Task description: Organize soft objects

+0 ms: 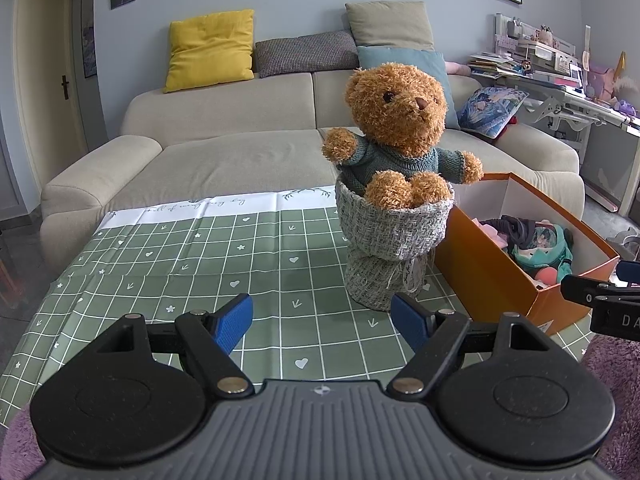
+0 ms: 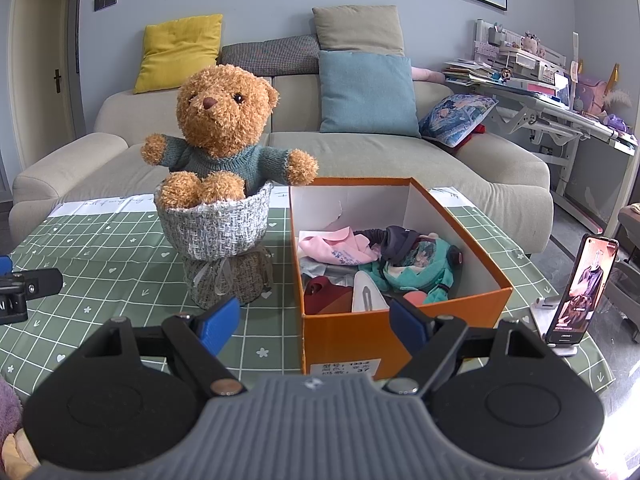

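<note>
A brown teddy bear (image 1: 400, 120) (image 2: 224, 120) in a teal sweater sits upright in a grey woven sack (image 1: 392, 240) (image 2: 216, 236) on the green checked tablecloth (image 1: 200, 264) (image 2: 100, 264). To its right stands an orange box (image 1: 492, 280) (image 2: 400, 320) holding soft things: a pink cloth (image 2: 336, 248), a teal plush (image 2: 416, 268) and a dark garment (image 2: 396, 240). My left gripper (image 1: 322, 322) is open, low in front of the sack, with nothing between its blue pads. Before the box's near wall, my right gripper (image 2: 316, 322) is open and holds nothing.
A beige sofa (image 1: 224, 160) (image 2: 360, 152) with several cushions runs behind the table. A phone (image 2: 580, 288) leans on a stand at the table's right edge. A cluttered desk (image 2: 560, 92) stands at the far right. Purple fluffy fabric (image 1: 616, 376) lies near the front corners.
</note>
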The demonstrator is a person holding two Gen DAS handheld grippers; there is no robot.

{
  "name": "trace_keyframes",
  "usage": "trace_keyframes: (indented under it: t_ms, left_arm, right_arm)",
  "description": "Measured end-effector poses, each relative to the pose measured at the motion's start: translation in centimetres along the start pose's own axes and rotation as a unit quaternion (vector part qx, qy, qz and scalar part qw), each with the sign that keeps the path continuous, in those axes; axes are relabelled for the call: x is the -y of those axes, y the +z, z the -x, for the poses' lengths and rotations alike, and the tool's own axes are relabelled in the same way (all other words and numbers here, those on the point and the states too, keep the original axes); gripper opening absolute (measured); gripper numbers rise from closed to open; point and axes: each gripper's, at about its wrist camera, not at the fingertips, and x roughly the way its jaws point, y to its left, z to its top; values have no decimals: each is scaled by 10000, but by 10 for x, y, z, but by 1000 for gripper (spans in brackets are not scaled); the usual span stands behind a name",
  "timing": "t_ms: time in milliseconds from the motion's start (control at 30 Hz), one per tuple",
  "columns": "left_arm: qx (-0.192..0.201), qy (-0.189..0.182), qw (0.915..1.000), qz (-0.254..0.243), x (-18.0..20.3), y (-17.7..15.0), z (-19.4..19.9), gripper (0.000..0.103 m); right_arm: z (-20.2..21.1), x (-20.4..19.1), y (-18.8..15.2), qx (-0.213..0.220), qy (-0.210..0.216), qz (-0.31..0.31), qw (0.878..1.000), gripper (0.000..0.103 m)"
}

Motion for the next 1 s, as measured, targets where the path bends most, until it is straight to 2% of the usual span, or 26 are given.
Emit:
trace_keyframes:
  t_ms: [1000]
  left_arm:
    - [3,13,10000,-30,-2,0,-1,92]
  right_arm:
    - [0,1,0,-1,0,0,10000,81]
